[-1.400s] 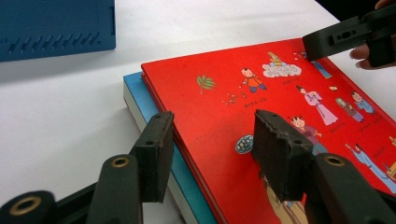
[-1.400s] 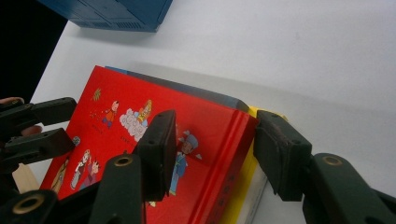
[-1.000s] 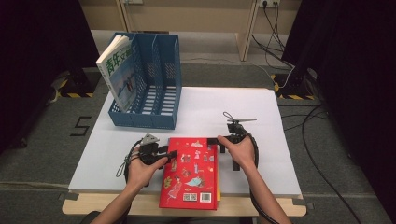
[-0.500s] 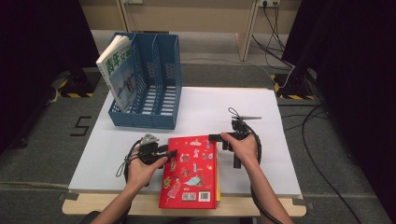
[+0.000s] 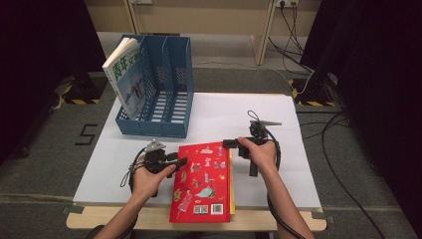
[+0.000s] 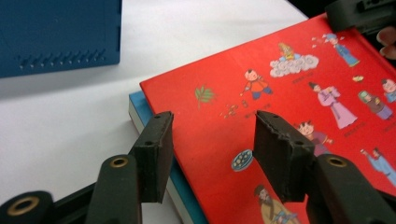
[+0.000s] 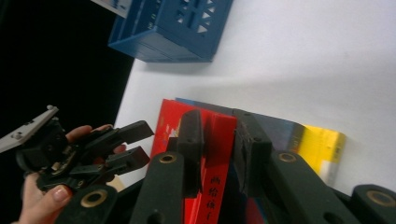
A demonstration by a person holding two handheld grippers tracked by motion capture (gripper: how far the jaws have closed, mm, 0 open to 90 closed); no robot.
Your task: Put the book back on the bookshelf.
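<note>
Two grippers at a red book on a white table.

The table (image 5: 219, 114) carries a blue file rack (image 5: 166, 94) at its far left, with a green-and-white magazine (image 5: 124, 79) leaning in the leftmost slot. The red book (image 5: 204, 184) lies flat at the near edge between the person's hands, well apart from the rack, on top of a blue and a yellow book whose edges peek out under it. The right gripper (image 5: 230, 144) is at the book's far right corner; its jaws have just been closing, and in the right gripper view they pinch the red book's edge between the pads. The left gripper (image 5: 180, 161) sits at the book's left edge, jaws spread, one pad over the cover and one beside the edge, neither pressing.
</note>
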